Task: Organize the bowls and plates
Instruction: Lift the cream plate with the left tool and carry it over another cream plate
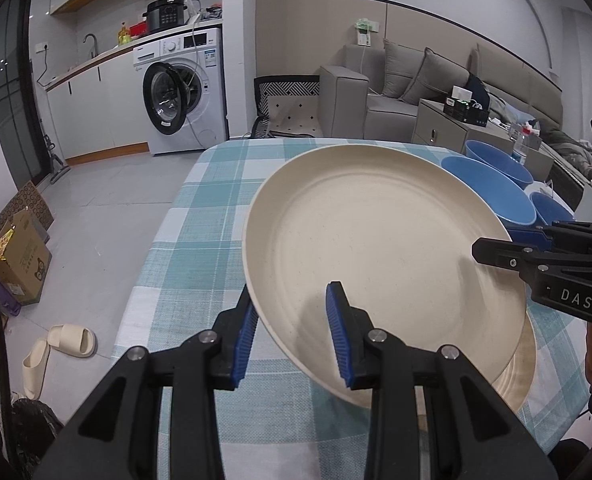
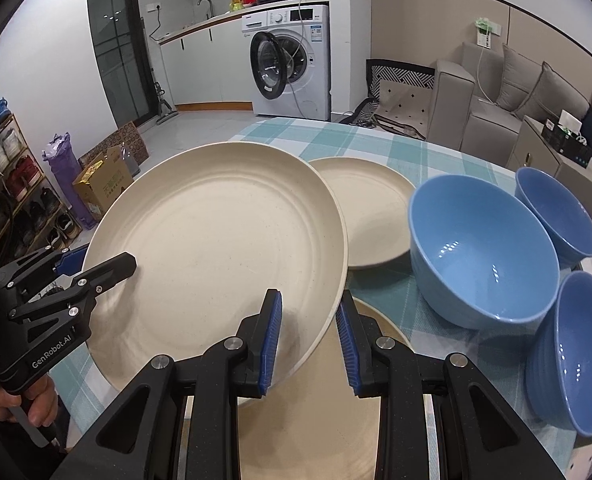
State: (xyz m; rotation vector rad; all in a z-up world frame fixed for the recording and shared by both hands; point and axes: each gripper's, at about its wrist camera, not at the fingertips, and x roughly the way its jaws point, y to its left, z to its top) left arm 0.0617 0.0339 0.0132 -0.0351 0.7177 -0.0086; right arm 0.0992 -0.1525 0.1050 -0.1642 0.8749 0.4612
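Observation:
A large cream plate (image 1: 375, 248) (image 2: 216, 248) is held tilted above the checked tablecloth between both grippers. My left gripper (image 1: 296, 328) straddles its left rim, one pad under and one over, with a visible gap at the jaws. My right gripper (image 2: 307, 340) straddles the opposite rim the same way; it also shows in the left wrist view (image 1: 495, 254). Another cream plate (image 2: 335, 400) lies on the table under the held one. A smaller cream plate (image 2: 371, 216) lies behind. Three blue bowls (image 2: 483, 252) (image 2: 555, 208) (image 2: 575, 352) stand at the right.
The table (image 1: 200, 240) with its teal checked cloth ends at the left over a tiled floor with slippers (image 1: 64, 344) and a cardboard box (image 1: 20, 260). A washing machine (image 1: 184, 88) and a grey sofa (image 1: 395, 92) stand beyond.

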